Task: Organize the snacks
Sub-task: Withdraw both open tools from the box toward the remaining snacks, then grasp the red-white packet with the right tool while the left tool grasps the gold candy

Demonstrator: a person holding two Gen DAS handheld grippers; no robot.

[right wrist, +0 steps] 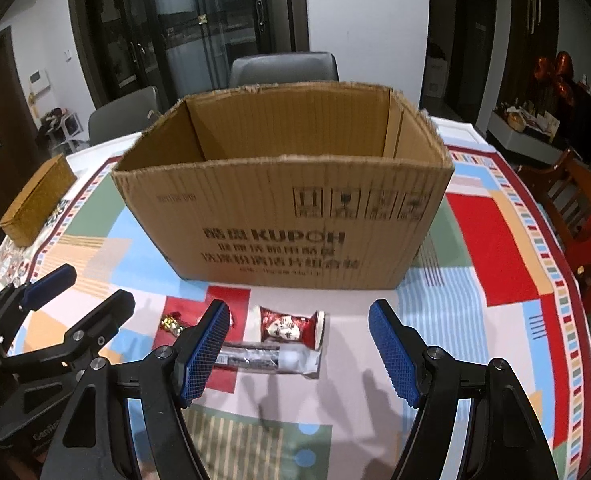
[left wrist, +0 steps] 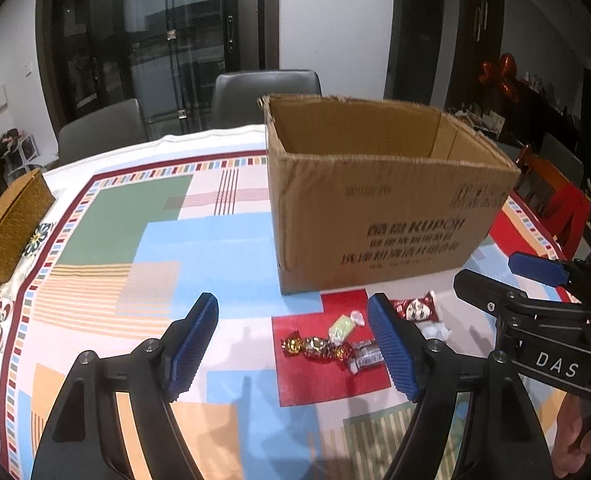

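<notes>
Dim dining room, dark glass doors at the back, grey chairs [left wrist: 265, 90] behind a table with a loud patchwork tablecloth [left wrist: 135, 208].

Left wrist view: an open cardboard box [left wrist: 383, 208] stands on the cloth, and you can't see its floor from here, just the inner walls. A woven basket [left wrist: 9, 226] sits far left, partly cut off by the edge. The left gripper [left wrist: 293, 348] has its blue pads spread wide with nothing between them but table. The small candies [left wrist: 319, 346] lie in a row on a red patch in front of the box, and the right-hand pad covers the end of that row, so the silver wrapper there is only half visible. A red snack packet [left wrist: 415, 308] peeks out behind the same pad. The right gripper [left wrist: 499, 276] pokes in from the right, jaws apart.

Right wrist view: same box [right wrist: 283, 216], print blurry. The right gripper [right wrist: 299, 348] is wide apart and empty. The red packet [right wrist: 291, 326] and a clear-wrapped bar [right wrist: 267, 360] lie between the pads, untouched; the bar's left end is hidden behind the left pad. Only a gold candy [right wrist: 171, 322] shows of the row.
</notes>
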